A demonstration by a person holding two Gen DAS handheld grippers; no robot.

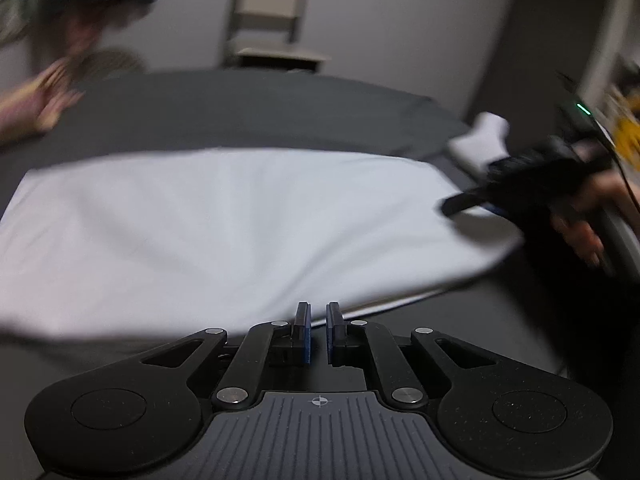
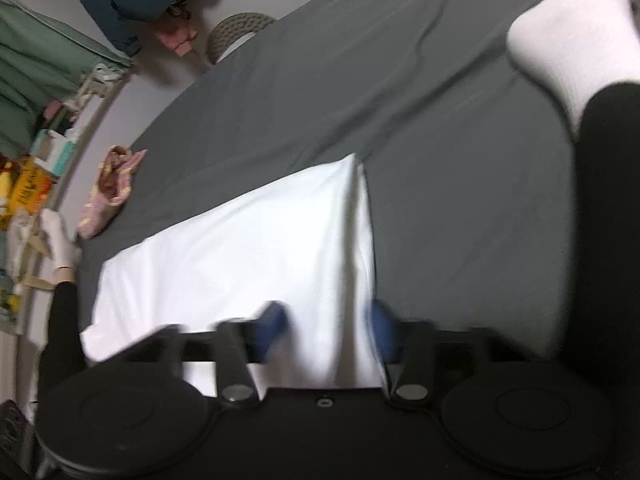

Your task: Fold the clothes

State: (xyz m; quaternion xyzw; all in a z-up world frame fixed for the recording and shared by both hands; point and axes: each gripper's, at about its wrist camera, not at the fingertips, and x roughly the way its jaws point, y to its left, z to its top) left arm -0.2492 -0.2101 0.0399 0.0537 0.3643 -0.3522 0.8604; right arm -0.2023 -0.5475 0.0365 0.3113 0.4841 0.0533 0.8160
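Observation:
A white garment [image 1: 224, 232] lies spread flat on the dark grey bed sheet [image 1: 240, 108]. My left gripper [image 1: 318, 314] is at the garment's near edge, its fingers drawn almost together with only a thin slit and nothing clamped. At the garment's right edge a hand holds my right gripper [image 1: 460, 206]. In the right wrist view the right gripper [image 2: 326, 320] stands open, its blurred blue pads [image 2: 274, 320] wide apart, with a raised fold of the white garment [image 2: 240, 248] lying between them.
The person's white sock [image 2: 568, 36] and black trouser leg [image 2: 604, 208] rest on the sheet [image 2: 340, 80] at the right. A pink cloth [image 2: 114, 184] lies at the bed's far edge. A chair [image 1: 272, 24] stands by the wall. Cluttered shelves [image 2: 36, 168] are off the bed.

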